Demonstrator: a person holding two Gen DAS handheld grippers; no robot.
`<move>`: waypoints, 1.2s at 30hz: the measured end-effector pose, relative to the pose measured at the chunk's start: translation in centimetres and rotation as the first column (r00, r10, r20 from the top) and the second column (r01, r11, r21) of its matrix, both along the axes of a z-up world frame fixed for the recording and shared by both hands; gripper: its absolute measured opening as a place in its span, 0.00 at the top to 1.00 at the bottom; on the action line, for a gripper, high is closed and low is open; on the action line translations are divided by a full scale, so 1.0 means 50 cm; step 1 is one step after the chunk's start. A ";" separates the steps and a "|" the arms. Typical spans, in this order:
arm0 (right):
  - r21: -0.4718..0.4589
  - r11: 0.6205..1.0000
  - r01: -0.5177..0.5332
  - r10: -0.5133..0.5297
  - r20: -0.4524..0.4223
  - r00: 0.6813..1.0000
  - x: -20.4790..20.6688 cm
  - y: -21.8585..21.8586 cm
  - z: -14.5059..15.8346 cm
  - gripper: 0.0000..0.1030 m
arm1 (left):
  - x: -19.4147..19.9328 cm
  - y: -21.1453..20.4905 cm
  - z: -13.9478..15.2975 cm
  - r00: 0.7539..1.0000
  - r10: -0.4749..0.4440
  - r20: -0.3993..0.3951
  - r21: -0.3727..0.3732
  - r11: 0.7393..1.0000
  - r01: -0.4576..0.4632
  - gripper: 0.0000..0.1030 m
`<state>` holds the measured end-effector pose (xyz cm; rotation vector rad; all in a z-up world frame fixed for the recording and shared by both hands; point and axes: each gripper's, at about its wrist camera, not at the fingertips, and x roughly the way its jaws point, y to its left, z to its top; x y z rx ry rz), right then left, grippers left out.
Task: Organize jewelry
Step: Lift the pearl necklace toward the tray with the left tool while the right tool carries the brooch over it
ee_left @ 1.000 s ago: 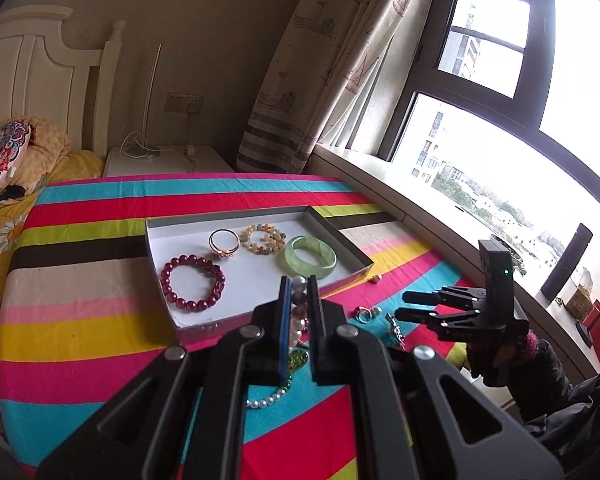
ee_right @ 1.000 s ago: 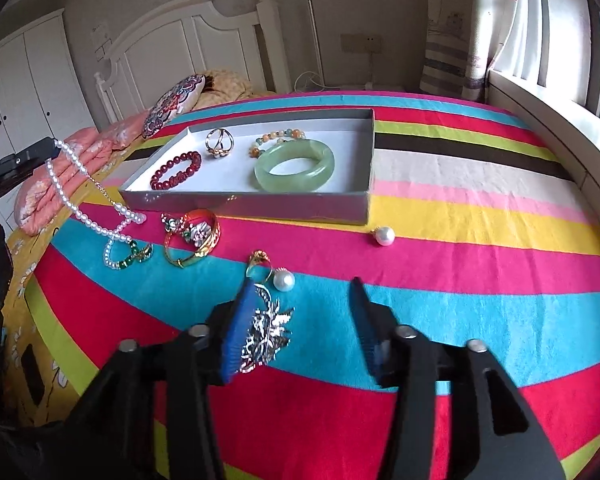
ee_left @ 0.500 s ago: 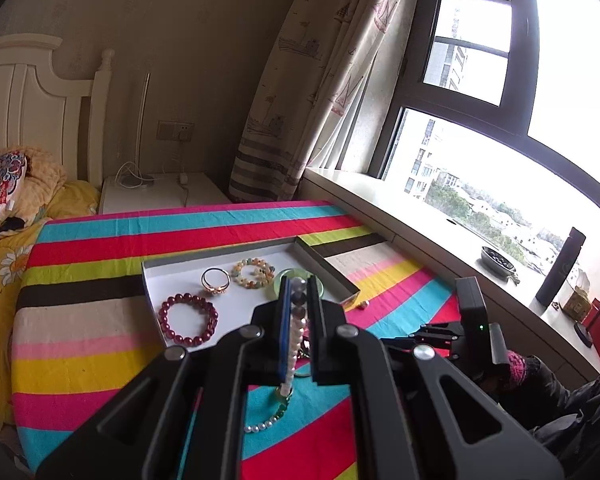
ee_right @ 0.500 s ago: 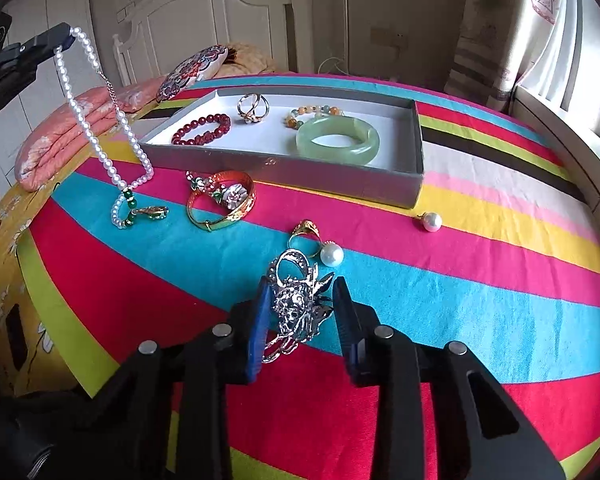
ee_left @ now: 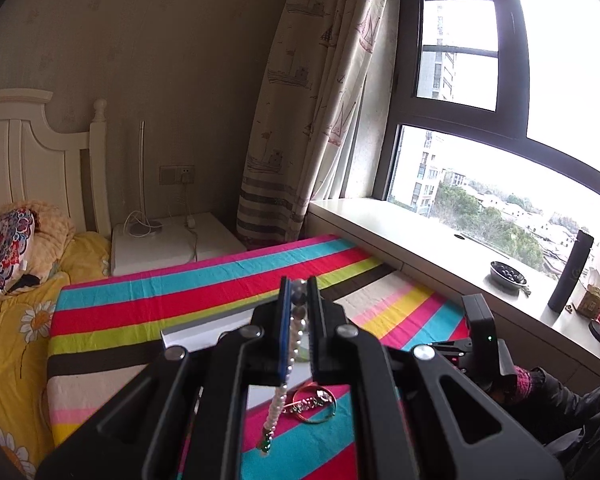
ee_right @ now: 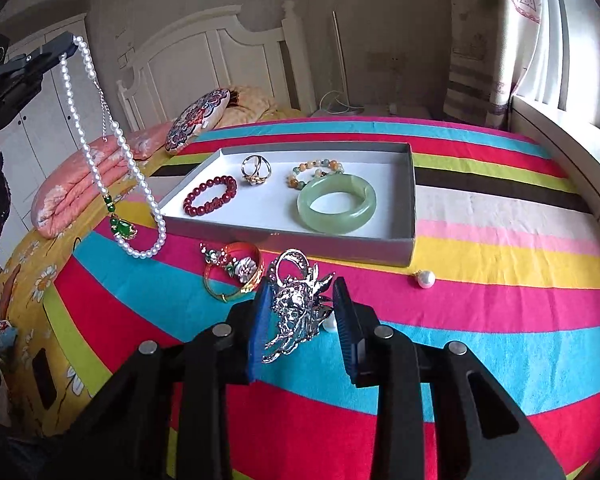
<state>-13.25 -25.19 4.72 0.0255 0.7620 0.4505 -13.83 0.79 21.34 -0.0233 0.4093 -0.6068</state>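
In the right wrist view my right gripper [ee_right: 302, 304] is shut on a silver ornament [ee_right: 298, 312], held just above the striped cloth [ee_right: 480, 344]. Behind it stands a grey box [ee_right: 411, 208] holding a red bead bracelet [ee_right: 210, 196], a ring [ee_right: 256, 170], a mixed bead bracelet [ee_right: 316, 170] and a green jade bangle [ee_right: 336, 204]. High at the upper left, my left gripper [ee_right: 66, 44] is shut on a pearl necklace [ee_right: 100, 132], whose green pendant [ee_right: 122, 228] dangles. The left wrist view shows my left gripper [ee_left: 299, 294] with the pearl necklace [ee_left: 276, 404] hanging from it.
A gold bangle with flower pieces [ee_right: 232, 276] lies in front of the box, with a pearl earring [ee_right: 426, 279] to its right. A small pearl [ee_right: 331, 326] peeks out behind the ornament. Pillows [ee_right: 196, 120] and a headboard [ee_right: 220, 60] lie beyond; the window sill [ee_left: 420, 232] runs along the right.
My right gripper went from open beside the silver ornament to shut on it. My left gripper rose with the pearl necklace, which now hangs free of the cloth.
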 end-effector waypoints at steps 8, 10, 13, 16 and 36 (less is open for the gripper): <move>0.057 0.998 -0.018 0.019 -0.030 0.999 0.058 0.033 0.003 0.70 | 0.069 -0.027 0.030 1.000 0.021 0.013 0.037 0.999 -0.021 0.93; 0.072 0.997 -0.016 0.019 -0.035 0.999 0.080 0.041 0.008 0.70 | 0.098 -0.033 0.026 1.000 0.029 -0.004 0.047 0.998 -0.029 0.93; 0.104 0.995 -0.003 0.008 -0.051 0.999 0.118 0.043 0.014 0.70 | 0.130 -0.040 0.012 0.999 0.043 -0.023 0.057 0.997 -0.042 0.93; 0.159 0.987 0.019 -0.004 -0.094 0.996 0.168 0.034 0.016 0.70 | 0.158 -0.044 -0.001 0.997 0.065 -0.035 0.070 0.996 -0.062 0.93; 0.311 0.915 0.256 -0.141 -0.349 0.926 0.427 0.004 -0.059 0.69 | 0.235 -0.127 -0.152 0.987 0.145 -0.067 0.290 0.949 -0.120 0.93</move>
